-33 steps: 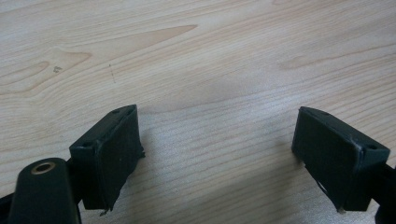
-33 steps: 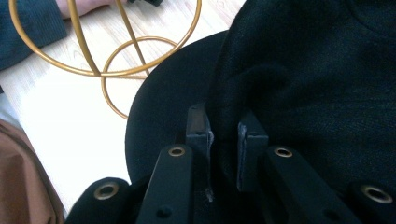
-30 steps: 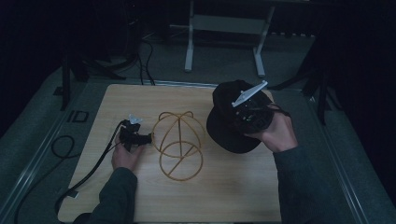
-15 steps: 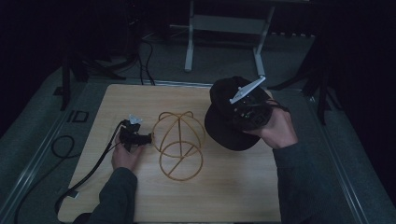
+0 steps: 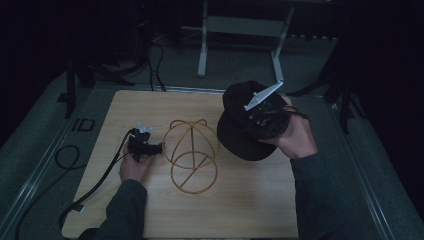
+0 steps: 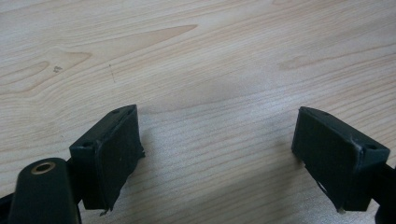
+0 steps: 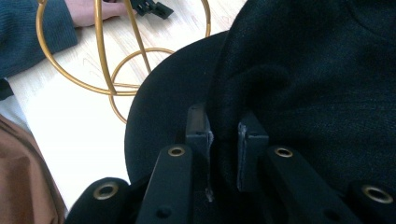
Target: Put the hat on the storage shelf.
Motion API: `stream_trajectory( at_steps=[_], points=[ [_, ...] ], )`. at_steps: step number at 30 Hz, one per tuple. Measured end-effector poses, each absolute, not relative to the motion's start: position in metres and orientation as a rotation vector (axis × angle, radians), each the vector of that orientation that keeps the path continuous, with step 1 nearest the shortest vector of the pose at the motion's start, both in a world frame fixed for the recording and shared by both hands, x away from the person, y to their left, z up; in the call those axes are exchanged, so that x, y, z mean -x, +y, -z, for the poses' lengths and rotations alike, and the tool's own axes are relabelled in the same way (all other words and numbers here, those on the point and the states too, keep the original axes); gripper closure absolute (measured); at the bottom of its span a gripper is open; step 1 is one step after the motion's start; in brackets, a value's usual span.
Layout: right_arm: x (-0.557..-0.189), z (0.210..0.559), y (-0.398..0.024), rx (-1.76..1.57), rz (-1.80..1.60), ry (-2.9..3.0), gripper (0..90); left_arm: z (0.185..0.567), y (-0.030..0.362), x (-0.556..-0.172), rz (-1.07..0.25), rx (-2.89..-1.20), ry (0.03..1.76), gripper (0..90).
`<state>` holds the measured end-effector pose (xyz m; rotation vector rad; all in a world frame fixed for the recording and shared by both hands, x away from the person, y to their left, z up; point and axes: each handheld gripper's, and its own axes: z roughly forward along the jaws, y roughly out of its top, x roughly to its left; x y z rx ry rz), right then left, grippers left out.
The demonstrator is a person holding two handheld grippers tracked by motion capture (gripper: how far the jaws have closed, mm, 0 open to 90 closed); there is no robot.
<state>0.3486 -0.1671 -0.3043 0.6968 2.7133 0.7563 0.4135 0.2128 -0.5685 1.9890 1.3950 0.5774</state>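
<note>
Gold wire stand point(image 5: 191, 154) mid-table, bare wood in front, black hat point(image 5: 240, 127) crowding its right

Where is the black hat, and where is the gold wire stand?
black hat point(image 5: 240, 142), high view, on its brim.
gold wire stand point(image 5: 192, 176), high view, on the bar across its round base.
black hat point(image 7: 327, 79), right gripper view, on its crown.

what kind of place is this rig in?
Likely a lab or recording studio, not a home: a bare wooden table on a grey floor with dark surroundings, cables trailing beside it, and a metal stand behind.
</note>
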Motion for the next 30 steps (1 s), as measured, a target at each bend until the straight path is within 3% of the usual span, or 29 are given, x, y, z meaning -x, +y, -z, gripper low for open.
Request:
stream_trajectory(
  at_steps=[30],
  points=[
    [-0.348, 0.286, -0.152, -0.588, -0.789, 2.762, 79.1, 0.568, 0.213, -0.413, -0.577, -1.99, 1.394, 15.0]
  ],
)
